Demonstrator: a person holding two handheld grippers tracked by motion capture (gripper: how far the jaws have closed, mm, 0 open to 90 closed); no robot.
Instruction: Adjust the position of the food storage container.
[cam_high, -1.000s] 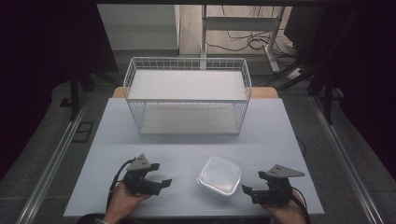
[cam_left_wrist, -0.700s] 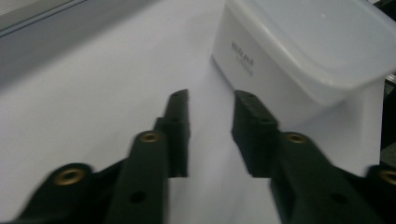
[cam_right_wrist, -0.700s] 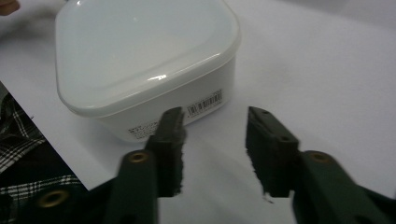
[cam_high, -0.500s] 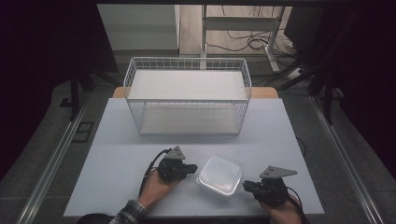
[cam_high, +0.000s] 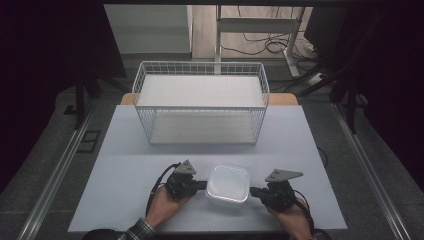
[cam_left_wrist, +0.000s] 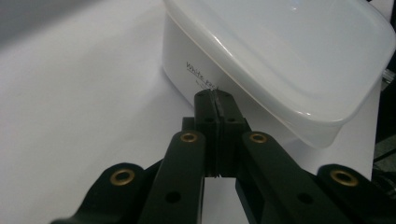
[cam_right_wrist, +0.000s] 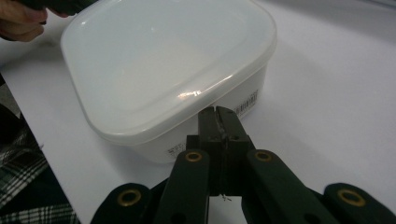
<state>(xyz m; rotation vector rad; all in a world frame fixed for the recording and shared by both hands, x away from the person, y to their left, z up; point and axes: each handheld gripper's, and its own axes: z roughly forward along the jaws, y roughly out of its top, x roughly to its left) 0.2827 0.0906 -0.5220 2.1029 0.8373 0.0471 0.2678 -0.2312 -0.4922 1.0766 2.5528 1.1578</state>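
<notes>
Claws both squeezed shut with nothing between the jaws, one on each side of the box.

Your left claw (cam_high: 202, 185) and right claw (cam_high: 253, 191) have just snapped closed, tips right at the side walls of the plastic container (cam_high: 228, 184) near the front edge of the white counter (cam_high: 125, 165). It's a milky, translucent rounded-square tub with a smooth glossy lid; there's small print starting "White" on one wall, rest unreadable, and a barcode sticker on the other. White wire basket (cam_high: 200, 107) sits well behind.
</notes>
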